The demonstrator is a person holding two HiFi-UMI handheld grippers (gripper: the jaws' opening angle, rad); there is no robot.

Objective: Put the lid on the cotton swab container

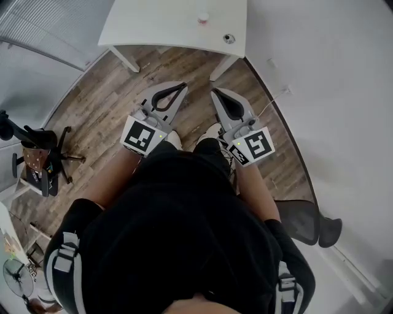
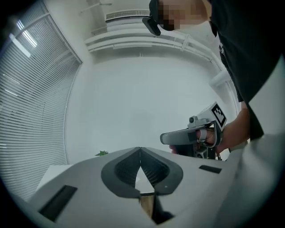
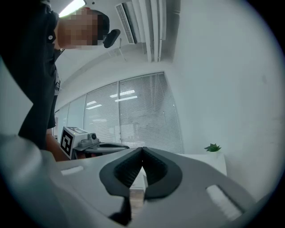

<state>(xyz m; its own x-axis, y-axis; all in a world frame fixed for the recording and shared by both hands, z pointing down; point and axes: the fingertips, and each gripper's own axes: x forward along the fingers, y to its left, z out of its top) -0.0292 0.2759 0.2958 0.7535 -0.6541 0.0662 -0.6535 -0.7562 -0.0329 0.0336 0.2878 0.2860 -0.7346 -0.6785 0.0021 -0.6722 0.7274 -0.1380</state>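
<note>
- We count two grippers: left gripper (image 1: pixel 182 86), right gripper (image 1: pixel 215 92).
- We see one white table (image 1: pixel 153 27) at twelve o'clock.
- On it, two small items: pinkish item (image 1: pixel 202 18), grey round item (image 1: pixel 228 38).
- Two chairs: dark chair (image 1: pixel 307 224) at four o'clock, brown-seated chair (image 1: pixel 35 158) at nine o'clock.

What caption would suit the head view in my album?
A person stands on a wood floor, holding the left tool and right tool, both shut and empty, before a white table.

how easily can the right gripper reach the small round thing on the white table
Probably not without a step forward. The right gripper, jaws shut, is over the floor, short of the white table. Nothing stands between it and the small round thing near the table's edge.
</note>
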